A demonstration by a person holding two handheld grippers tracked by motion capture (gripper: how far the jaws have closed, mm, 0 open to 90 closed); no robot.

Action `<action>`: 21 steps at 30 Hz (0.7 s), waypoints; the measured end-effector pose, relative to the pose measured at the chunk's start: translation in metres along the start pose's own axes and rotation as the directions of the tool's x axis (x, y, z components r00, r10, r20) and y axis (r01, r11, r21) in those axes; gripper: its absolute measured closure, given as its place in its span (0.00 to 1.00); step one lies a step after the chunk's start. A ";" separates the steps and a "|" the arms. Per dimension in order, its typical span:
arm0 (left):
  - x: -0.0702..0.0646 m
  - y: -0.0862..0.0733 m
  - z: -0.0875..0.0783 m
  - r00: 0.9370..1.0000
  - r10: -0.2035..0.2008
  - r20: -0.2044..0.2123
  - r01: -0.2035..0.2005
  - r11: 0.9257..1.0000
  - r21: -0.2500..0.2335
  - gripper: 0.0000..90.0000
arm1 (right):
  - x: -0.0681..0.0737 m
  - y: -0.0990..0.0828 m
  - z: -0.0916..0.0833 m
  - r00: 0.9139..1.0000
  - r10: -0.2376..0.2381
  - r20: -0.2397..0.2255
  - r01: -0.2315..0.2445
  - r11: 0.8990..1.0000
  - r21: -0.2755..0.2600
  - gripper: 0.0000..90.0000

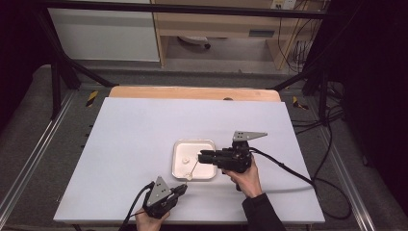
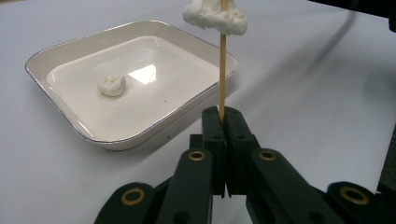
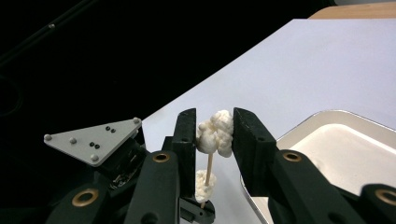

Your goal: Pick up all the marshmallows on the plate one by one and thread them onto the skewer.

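**Skewer clamped at the left, white piece gripped at the right**

At the near left edge of the white rectangular table (image 1: 134,144), the left gripper (image 1: 182,188) is held in a hand (image 1: 150,220) entering from the bottom of the high view. Its jaws are seen closed together on the lower end of a thin wooden skewer (image 2: 222,70), which stands upright between them in the left gripper view. A white, lumpy, popcorn-like piece (image 2: 215,18) is seen threaded on the skewer near its top.

Just beyond and to the right, a shallow square white tray with a metallic rim (image 1: 180,166) rests on the table. Inside it, one loose white lumpy piece (image 2: 112,86) lies on the tray floor, apart from the walls.

Further right, the right gripper (image 1: 202,156) is held over the tray's right side by a hand (image 1: 248,179) in a dark sleeve. In the right gripper view, its jaws are pressed against either side of a second white lumpy piece (image 3: 215,132) at the skewer's upper end, with the threaded piece seen lower down the stick.
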State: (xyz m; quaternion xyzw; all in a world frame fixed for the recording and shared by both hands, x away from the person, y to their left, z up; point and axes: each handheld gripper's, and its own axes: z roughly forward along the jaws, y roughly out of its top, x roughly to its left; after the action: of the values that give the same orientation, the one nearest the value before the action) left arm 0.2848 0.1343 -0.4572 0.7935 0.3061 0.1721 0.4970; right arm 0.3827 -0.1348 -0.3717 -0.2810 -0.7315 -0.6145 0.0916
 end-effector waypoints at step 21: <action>-0.002 0.000 0.003 1.000 0.007 -0.009 -0.006 0.999 0.033 0.99 | 0.000 -0.010 0.009 1.000 -0.005 0.017 0.004 0.999 0.042 0.88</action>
State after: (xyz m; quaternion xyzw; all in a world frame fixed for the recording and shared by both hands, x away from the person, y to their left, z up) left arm 0.2853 0.1305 -0.4584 0.8018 0.3087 0.1724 0.4818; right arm 0.3790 -0.1275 -0.3820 -0.2826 -0.7456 -0.5968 0.0900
